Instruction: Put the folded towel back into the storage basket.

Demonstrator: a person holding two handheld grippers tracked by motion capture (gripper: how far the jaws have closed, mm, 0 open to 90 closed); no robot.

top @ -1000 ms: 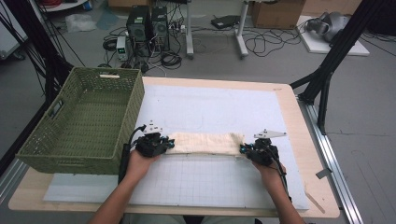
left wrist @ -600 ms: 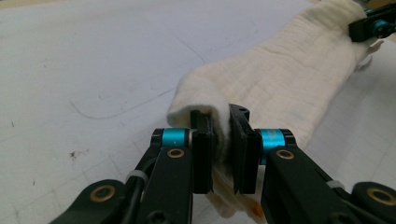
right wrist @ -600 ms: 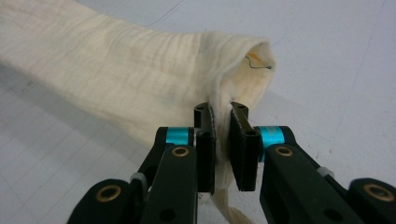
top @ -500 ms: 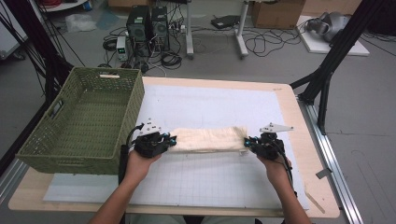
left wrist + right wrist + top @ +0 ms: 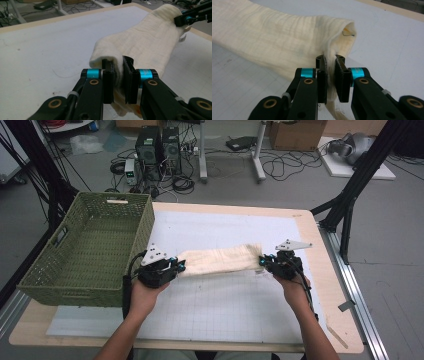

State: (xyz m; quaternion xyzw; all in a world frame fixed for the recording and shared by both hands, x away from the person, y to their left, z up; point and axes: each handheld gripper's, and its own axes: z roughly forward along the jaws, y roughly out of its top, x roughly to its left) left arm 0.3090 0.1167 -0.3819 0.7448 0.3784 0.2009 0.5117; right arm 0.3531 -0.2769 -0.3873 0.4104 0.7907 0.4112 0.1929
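A cream folded cloth point(image 5: 220, 259) hangs stretched between my two grippers above the white mat point(image 5: 225, 230). My left gripper point(image 5: 179, 266) is shut on the cloth's left end, beside the basket. In the left gripper view the cloth point(image 5: 150, 42) is pinched between the black jaws of that gripper point(image 5: 119, 75), and the other gripper point(image 5: 190, 17) holds its far end. My right gripper point(image 5: 262, 261) is shut on the right end. In the right gripper view the cloth's folded edge point(image 5: 287, 37) sits between the pads of the right gripper point(image 5: 331, 75).
A green woven basket point(image 5: 90, 250) stands on the table's left side, close to my left hand. The wooden table edge point(image 5: 330, 285) runs along the right. Cables, computer cases and a black stand occupy the floor behind the table.
Both grippers have risen and lifted the cloth off the mat. They have also drawn slightly further apart, pulling the cloth taut.
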